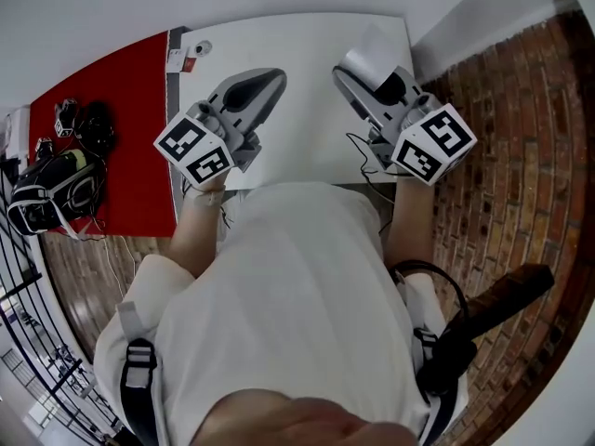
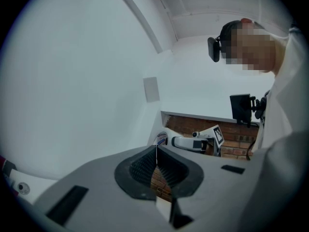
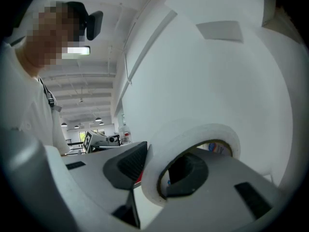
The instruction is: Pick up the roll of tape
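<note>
My right gripper [image 3: 157,170] is shut on the white roll of tape [image 3: 193,141]. One pad sits inside the roll's hole and the other presses its outer face, so the wall of the roll is pinched between them. In the head view this gripper [image 1: 358,74] holds the roll of tape [image 1: 370,60] above the right part of the white table [image 1: 307,147]. My left gripper [image 1: 270,84] hovers over the table's left part. Its ribbed pads meet with nothing between them, so the left gripper [image 2: 156,164] is shut. From there I also see the right gripper [image 2: 198,143] with the roll [image 2: 161,138].
A red mat [image 1: 121,91] lies left of the table with black gear [image 1: 56,184] and cables on it. A small white device [image 1: 198,49] sits at the table's far left corner. Brick floor [image 1: 521,156] runs to the right, with a dark object [image 1: 493,305] near my right side.
</note>
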Motion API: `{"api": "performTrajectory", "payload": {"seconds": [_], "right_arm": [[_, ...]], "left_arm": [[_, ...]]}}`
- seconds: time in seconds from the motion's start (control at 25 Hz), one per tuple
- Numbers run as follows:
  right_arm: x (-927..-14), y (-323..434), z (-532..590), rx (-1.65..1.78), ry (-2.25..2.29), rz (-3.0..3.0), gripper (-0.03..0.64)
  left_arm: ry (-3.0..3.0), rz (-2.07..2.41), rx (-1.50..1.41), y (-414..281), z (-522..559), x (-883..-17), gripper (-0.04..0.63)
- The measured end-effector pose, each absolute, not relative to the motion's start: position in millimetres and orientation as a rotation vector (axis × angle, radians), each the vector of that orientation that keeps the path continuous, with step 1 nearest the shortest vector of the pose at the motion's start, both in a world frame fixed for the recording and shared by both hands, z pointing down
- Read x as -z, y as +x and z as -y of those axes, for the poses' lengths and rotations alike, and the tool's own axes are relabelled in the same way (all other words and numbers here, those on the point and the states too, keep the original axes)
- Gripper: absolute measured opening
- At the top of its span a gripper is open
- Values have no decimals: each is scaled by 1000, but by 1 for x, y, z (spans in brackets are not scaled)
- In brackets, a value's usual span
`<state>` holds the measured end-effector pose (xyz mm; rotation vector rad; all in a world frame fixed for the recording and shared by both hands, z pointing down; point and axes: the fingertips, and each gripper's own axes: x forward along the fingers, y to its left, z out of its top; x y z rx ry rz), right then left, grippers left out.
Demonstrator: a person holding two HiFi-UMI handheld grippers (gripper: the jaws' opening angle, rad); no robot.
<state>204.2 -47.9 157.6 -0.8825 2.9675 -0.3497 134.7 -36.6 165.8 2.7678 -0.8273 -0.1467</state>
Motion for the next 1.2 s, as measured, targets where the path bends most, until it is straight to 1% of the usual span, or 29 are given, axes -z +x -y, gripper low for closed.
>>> {"api": "performTrajectory", "payload": {"seconds": [0.48,1.2], "right_arm": [[-159,219,39,471,-801,-2847,126],[-166,220,41,518,-770,-2823,126]], "left_arm": [[2763,819,137,144,29,-167,8],[2751,817,130,144,29,-171,8]]}}
